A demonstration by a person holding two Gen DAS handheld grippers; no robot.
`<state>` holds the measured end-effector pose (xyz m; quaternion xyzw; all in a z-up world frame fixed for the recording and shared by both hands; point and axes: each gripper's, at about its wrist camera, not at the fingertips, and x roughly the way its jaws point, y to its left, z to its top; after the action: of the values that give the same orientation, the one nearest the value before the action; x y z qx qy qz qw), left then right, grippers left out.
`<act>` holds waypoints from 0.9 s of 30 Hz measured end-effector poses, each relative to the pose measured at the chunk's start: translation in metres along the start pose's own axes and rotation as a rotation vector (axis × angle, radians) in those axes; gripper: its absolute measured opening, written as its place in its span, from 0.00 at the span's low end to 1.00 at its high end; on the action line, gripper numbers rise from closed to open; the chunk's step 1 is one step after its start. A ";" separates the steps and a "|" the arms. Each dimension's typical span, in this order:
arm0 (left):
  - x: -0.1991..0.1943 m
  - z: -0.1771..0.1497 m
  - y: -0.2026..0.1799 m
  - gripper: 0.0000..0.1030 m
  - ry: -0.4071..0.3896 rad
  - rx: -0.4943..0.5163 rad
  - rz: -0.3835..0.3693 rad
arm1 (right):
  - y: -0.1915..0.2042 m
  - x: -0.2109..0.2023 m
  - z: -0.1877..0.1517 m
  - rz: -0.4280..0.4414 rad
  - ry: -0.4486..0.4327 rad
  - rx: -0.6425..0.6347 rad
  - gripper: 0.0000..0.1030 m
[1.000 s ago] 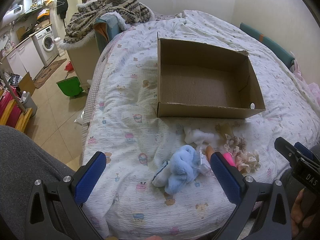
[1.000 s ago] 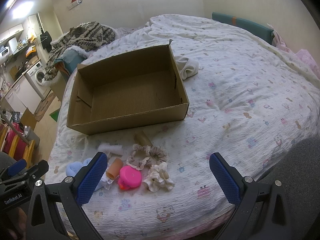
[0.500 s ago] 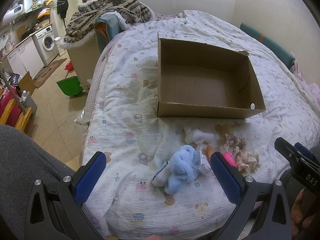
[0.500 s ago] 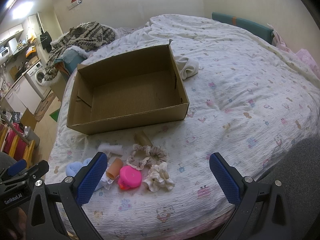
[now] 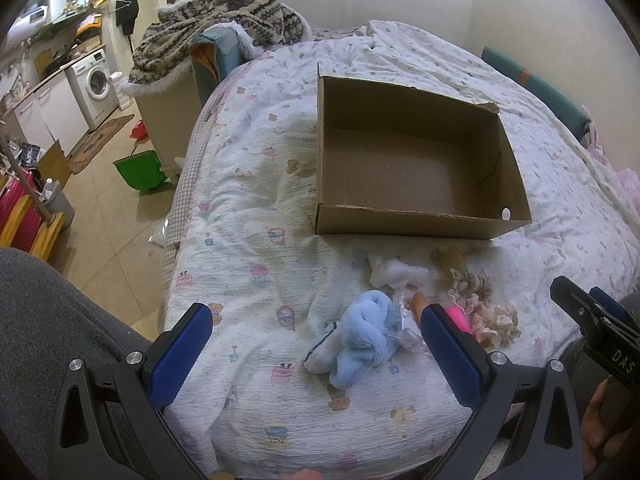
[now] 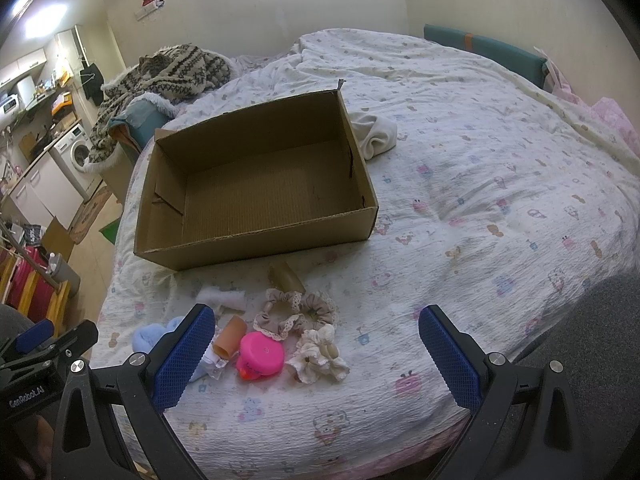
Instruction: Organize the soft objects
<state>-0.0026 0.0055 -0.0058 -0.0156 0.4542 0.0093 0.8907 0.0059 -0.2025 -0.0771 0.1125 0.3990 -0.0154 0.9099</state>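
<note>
An empty cardboard box (image 5: 420,224) (image 6: 256,248) sits on the bed. In front of it lie a blue plush toy (image 5: 360,340) (image 6: 148,334), a white fluffy piece (image 5: 396,272) (image 6: 224,298), a pink round toy (image 6: 260,354), an orange tube (image 6: 228,338), a beige scrunchie (image 6: 296,312) (image 5: 472,286) and a cream scrunchie (image 6: 318,356) (image 5: 498,322). My left gripper (image 5: 316,350) is open above the near bed edge, left of the plush. My right gripper (image 6: 316,354) is open, with the small items between its fingers' line of sight.
A white cloth (image 6: 374,136) lies behind the box. A patterned blanket (image 5: 216,28) is piled on a chair at the bed's far left. The floor to the left holds a green dustpan (image 5: 140,170) and a washing machine (image 5: 94,82).
</note>
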 end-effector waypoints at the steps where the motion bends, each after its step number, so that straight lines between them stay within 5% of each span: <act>1: 0.000 0.001 0.000 1.00 0.000 0.000 -0.001 | 0.000 0.000 0.000 0.000 0.000 0.000 1.00; 27: 0.003 0.007 -0.001 1.00 0.035 -0.009 -0.015 | -0.001 -0.001 0.005 0.019 0.005 0.001 1.00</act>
<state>0.0046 0.0043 -0.0046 -0.0230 0.4696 0.0044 0.8826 0.0092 -0.2043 -0.0731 0.1167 0.4001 -0.0069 0.9090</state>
